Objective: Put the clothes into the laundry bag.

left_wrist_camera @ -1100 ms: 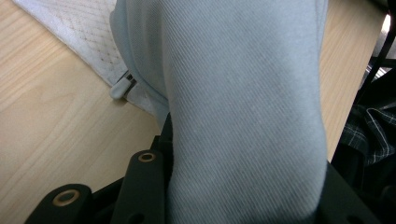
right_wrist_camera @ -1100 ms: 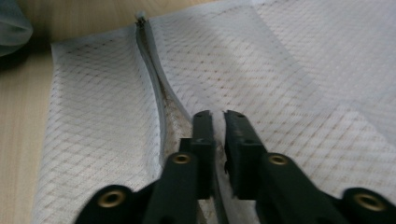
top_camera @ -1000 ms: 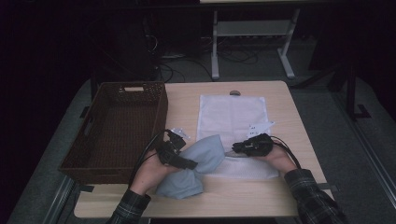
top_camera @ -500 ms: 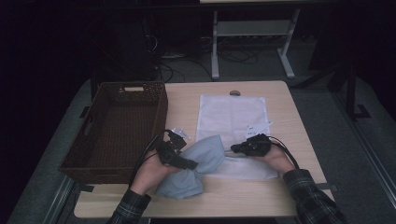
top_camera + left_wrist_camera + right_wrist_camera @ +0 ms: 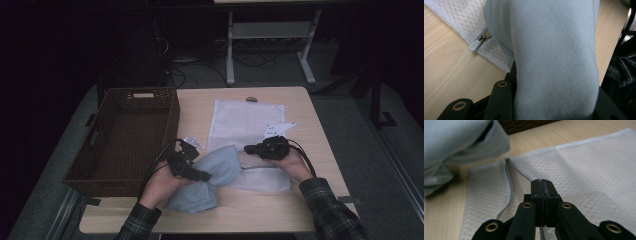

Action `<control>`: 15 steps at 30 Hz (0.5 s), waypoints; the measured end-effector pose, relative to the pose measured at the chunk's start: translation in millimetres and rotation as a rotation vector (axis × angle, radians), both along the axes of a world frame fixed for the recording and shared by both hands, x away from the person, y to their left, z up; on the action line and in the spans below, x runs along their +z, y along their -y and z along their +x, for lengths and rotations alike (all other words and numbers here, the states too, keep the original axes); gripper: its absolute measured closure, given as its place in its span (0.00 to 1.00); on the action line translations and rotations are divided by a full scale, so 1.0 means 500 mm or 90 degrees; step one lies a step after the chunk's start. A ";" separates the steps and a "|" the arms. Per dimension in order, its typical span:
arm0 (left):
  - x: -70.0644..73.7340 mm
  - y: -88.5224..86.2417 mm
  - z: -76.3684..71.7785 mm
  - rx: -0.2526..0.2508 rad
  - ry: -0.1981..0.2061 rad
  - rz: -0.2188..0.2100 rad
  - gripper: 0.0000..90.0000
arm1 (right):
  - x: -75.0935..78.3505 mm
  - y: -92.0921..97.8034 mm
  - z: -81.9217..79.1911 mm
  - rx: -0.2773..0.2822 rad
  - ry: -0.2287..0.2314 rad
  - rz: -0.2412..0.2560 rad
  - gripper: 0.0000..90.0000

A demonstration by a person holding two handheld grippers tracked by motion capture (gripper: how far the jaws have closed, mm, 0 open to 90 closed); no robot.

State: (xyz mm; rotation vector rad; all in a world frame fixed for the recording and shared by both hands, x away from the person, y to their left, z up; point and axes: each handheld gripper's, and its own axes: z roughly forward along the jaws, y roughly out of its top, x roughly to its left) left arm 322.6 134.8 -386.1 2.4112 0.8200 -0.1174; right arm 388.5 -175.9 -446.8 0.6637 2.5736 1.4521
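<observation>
One wicker basket [image 5: 125,137], one mesh bag [image 5: 247,125], one blue garment [image 5: 210,177].

1. The wicker basket [image 5: 125,137] takes up the left part of the surface [image 5: 310,130]; its tall walls block a low sideways pass there, and it is open from above.
2. The white mesh bag [image 5: 245,122] lies flat across the middle, low enough to pass over.
3. The bunched light blue cloth [image 5: 210,175] sits between the two hands and closes the gap between them at the near edge.
4. Bare wood runs along the right of the bag.
5. A strip beyond the bag, at the far edge, holds one small dark round thing [image 5: 251,99].
</observation>
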 end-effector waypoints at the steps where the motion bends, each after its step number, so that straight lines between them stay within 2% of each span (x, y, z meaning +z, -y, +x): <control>1: 0.000 0.000 0.000 0.000 0.000 0.000 0.69 | 0.000 0.000 0.000 0.000 0.000 0.000 0.98; 8: 0.000 -0.001 0.000 0.000 -0.001 0.001 0.69 | 0.036 -0.015 0.009 -0.025 0.001 0.026 0.99; 15: 0.000 -0.001 0.000 -0.001 -0.001 0.002 0.69 | 0.058 -0.033 0.017 -0.032 0.010 0.035 0.99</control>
